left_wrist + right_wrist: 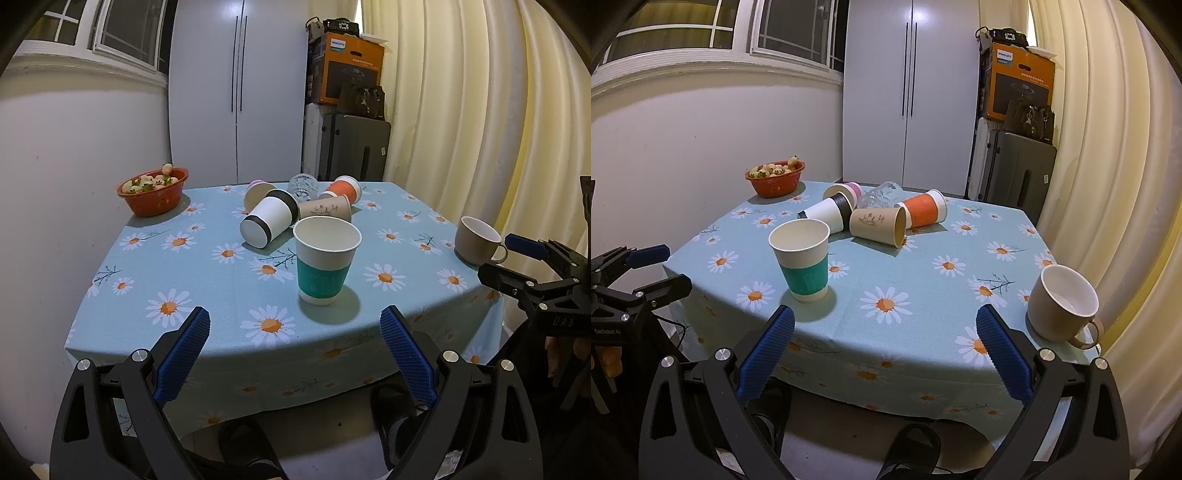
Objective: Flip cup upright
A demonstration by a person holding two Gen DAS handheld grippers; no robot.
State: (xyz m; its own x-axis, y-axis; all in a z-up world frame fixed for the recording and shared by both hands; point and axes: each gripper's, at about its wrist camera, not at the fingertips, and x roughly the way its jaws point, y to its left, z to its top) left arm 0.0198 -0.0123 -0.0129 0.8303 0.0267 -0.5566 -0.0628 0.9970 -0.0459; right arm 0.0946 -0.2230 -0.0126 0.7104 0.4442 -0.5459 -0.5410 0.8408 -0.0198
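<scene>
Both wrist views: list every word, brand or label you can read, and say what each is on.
"PHILIPS": white panel on the orange box beside the cabinet; its smaller lines are too blurred to read.
"GenRobot AI": left gripper body, faint, in the right wrist view.
"DAS": right gripper body, in the left wrist view.
Suitcase tag: too small to read.
Brown paper cup: a drawing, no legible words.

Six cups share the daisy-print tablecloth (923, 280): five paper cups, namely a teal-sleeved one (802, 258), a white black-banded one (829, 214), a brown kraft one (877, 223), an orange-sleeved one (923, 209), a pink-banded one (846, 192), plus one beige ceramic mug (1062, 308). One clear glass tumbler (881, 194). One red plastic bowl (775, 179).
</scene>
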